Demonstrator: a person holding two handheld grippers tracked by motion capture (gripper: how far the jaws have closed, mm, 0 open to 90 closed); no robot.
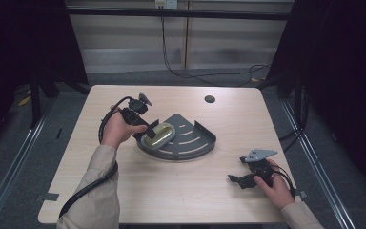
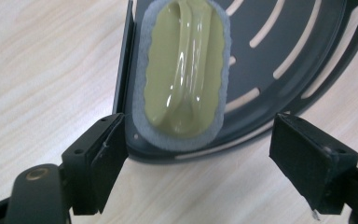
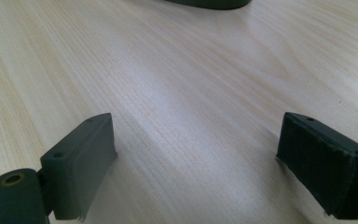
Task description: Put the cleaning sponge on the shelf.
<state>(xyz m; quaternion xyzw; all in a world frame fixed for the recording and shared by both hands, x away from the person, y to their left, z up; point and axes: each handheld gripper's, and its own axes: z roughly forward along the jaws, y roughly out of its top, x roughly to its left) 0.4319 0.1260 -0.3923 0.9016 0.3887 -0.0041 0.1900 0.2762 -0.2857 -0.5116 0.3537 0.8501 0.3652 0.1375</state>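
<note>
A dark grey quarter-round slotted rack (image 1: 193,138) lies on the wooden table. In its left part rests an oval scrubber (image 1: 157,134) with a yellow-green handle top and a grey sponge edge. My left gripper (image 1: 145,128) hovers at the rack's left corner, open, its jaws spread wide on either side of the near end of the scrubber (image 2: 185,70), above the rack (image 2: 303,51). My right gripper (image 1: 236,181) sits low over the table near the front right, open, with bare wood between its jaws (image 3: 196,163).
The table (image 1: 171,191) has a round cable hole (image 1: 209,99) at the back. A thick black cable (image 1: 88,186) trails from the left gripper along the sleeve. Black curtains and metal floor rails flank the table.
</note>
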